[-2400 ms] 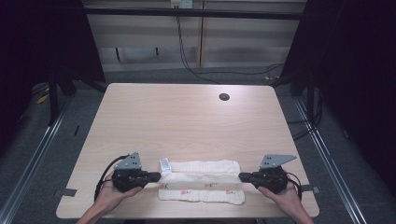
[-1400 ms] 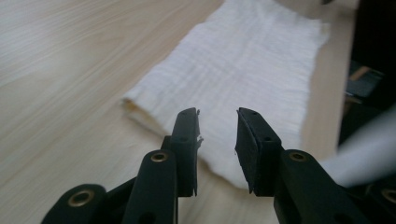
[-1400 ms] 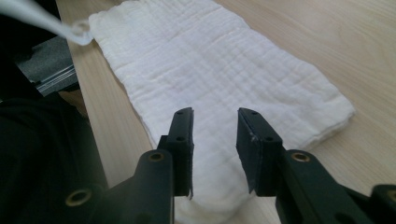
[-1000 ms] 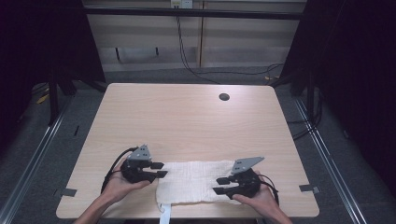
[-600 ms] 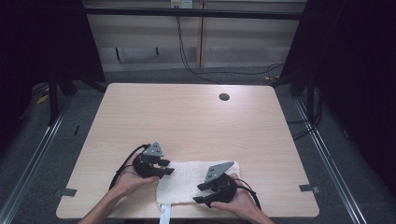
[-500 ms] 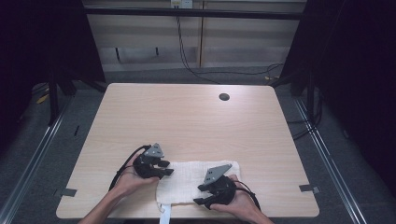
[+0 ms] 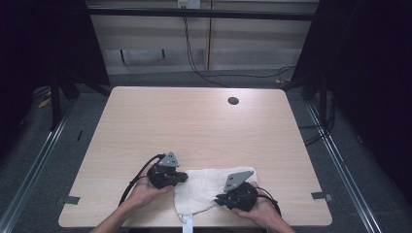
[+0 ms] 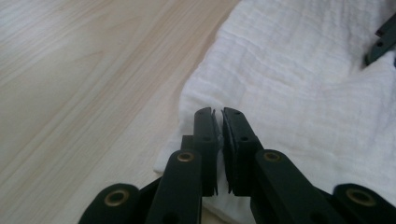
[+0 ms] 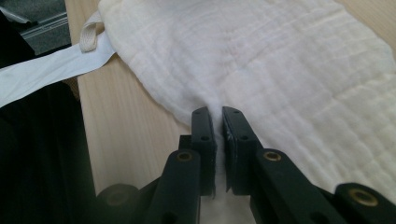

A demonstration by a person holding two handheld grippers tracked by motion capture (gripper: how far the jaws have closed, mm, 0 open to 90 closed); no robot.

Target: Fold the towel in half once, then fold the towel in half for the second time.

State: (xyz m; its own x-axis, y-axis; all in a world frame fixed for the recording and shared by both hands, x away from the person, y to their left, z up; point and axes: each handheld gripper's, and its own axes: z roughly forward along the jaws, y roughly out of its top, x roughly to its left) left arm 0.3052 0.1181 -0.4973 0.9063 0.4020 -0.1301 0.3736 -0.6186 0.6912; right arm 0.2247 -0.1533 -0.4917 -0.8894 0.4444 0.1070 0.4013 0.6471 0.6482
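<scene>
The left claw (image 8: 218,122) is pinched together on the edge of the white cloth (image 8: 299,88), a thin sliver of fabric caught between its jaws. The right claw (image 9: 217,122) is clamped the same way on the cloth's opposite edge, the weave puckering right where the jaws bite. From above, the left claw (image 7: 180,176) sits at the cloth's nine o'clock and the right claw (image 7: 221,199) near its five o'clock, so the two have drawn in close and the cloth (image 7: 204,189) lies bunched between them at the table's (image 7: 194,126) six o'clock edge. A white strap (image 9: 46,70) with a small loop runs off the table edge at the cloth's seven o'clock corner.

This looks like a fold being made, one end carried over towards the other. To do it well, I would say both grips need to hold firm until the carried edge lies flat. The right claw should travel low and level, so the layer it drags does not wrinkle. Lining edge up with edge before letting go matters most. The dangling strap could snag or pull the cloth off the table, so it deserves an eye.
</scene>
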